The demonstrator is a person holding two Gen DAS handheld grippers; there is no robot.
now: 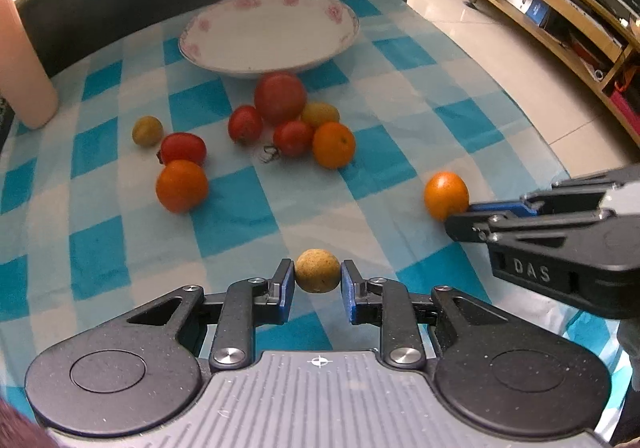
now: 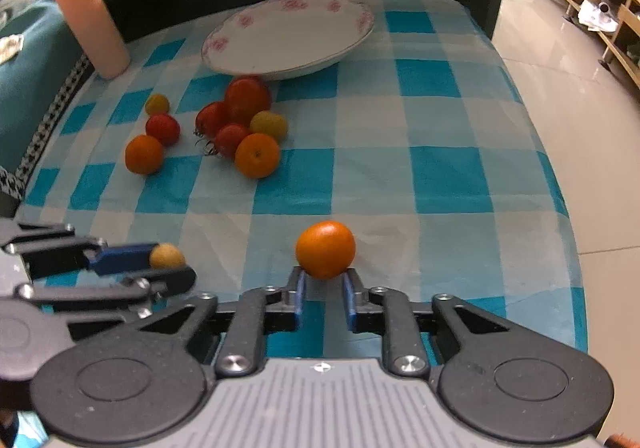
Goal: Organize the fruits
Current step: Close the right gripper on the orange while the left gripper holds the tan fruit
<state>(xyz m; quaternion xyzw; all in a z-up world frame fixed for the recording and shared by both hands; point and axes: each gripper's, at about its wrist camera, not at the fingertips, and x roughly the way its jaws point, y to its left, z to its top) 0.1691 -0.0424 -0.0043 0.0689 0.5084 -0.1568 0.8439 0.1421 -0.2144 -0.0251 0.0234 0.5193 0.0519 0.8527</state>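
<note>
Both grippers are pointing steeply down at the near edge of the checked tablecloth (image 1: 240, 208), and each is already gripping a fruit, so the coming move is turning on where the plate (image 1: 224, 60) lies from them: straight ahead, at the far side of the cloth, with the loose pile of fruit sitting between. The left gripper (image 1: 317, 280) is pinching a small tan fruit (image 1: 317, 270) squarely between its blue pads, one pad pressing on each side. The right gripper (image 2: 325, 288) is closing its fingertips on the lower part of an orange (image 2: 325, 249); the fruit is bulging out beyond and above the tips, so the hold looks to be a shallow one, judged from how little of the fruit sits between the pads. Both fruits are round, so there is no long axis to mind. The plate is lying slightly left of the right gripper's line and nearly dead ahead of the left one, so the left hand appears a little nearer to it. The pile, a big tomato (image 1: 280, 97), smaller tomatoes and two more oranges, is crowding the plate's near rim, so either hand is likely needing to carry its fruit over that heap rather than through it.
</note>
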